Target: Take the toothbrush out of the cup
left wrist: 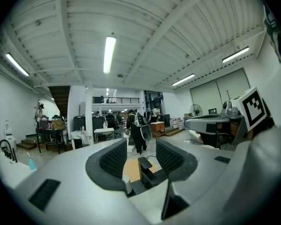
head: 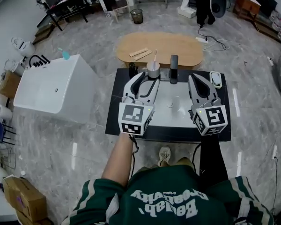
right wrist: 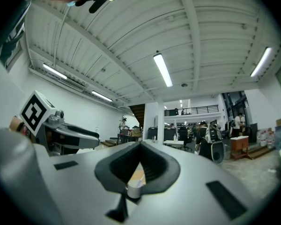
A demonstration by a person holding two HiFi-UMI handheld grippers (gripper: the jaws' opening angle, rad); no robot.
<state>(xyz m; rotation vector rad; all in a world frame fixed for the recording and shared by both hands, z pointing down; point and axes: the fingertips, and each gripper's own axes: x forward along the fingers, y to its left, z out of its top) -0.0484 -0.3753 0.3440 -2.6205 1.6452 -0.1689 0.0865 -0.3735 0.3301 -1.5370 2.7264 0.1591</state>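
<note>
A white cup [head: 153, 71] with a toothbrush [head: 155, 56] standing upright in it sits at the back of a white basin top [head: 175, 114] on a black table [head: 115, 108]. My left gripper [head: 149, 78] is open, its tips just short of the cup, nothing between the pads. In the left gripper view the left gripper [left wrist: 140, 157] frames a black upright object [left wrist: 146, 167], with the cup's [left wrist: 127, 185] edge low by the left jaw. My right gripper [head: 196, 81] hovers over the basin's right side, shut and empty. Its view shows the right gripper [right wrist: 140, 146] and the cup [right wrist: 133, 189] below.
A black upright object [head: 173, 68] stands right of the cup, and a soap dish [head: 216, 78] lies at the table's back right. Beyond is an oval wooden table [head: 178, 45]. A white cabinet [head: 54, 86] stands to the left. A person's shoe [head: 164, 155] shows below the table.
</note>
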